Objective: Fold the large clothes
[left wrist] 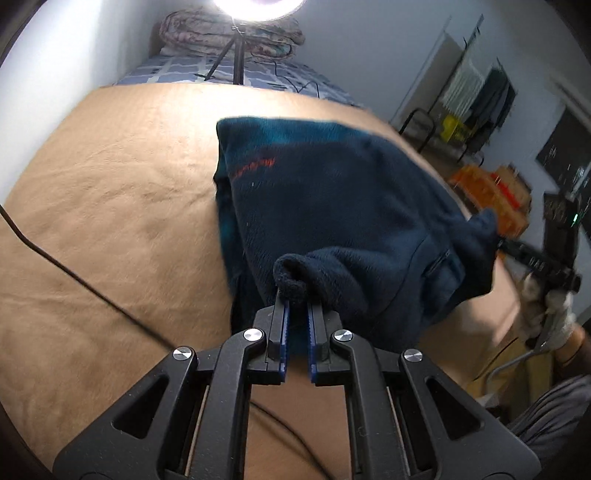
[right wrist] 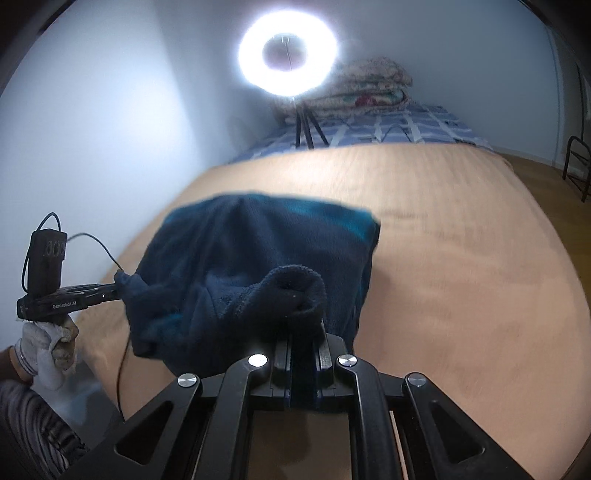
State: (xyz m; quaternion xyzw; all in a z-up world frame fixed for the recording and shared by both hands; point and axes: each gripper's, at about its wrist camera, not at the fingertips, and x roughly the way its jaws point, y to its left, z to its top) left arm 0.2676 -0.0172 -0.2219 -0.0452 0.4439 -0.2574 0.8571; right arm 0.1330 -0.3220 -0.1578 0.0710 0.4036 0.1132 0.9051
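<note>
The left gripper (left wrist: 297,299) is sitting at 6 o'clock, its jaws pinching a rolled edge of a dark blue fleece garment (left wrist: 332,206). The garment is hanging up toward 12 o'clock over a tan blanket (left wrist: 110,206) covering the bed. At 3 o'clock the right gripper (left wrist: 496,242) is clamping another corner of the garment, with a white-gloved hand (left wrist: 554,314) gripping its handle. A black cable (left wrist: 74,277) is trailing across the blanket at 9 o'clock. At 12 o'clock a ring light (left wrist: 258,5) is glaring above folded quilts (left wrist: 236,37)
</note>
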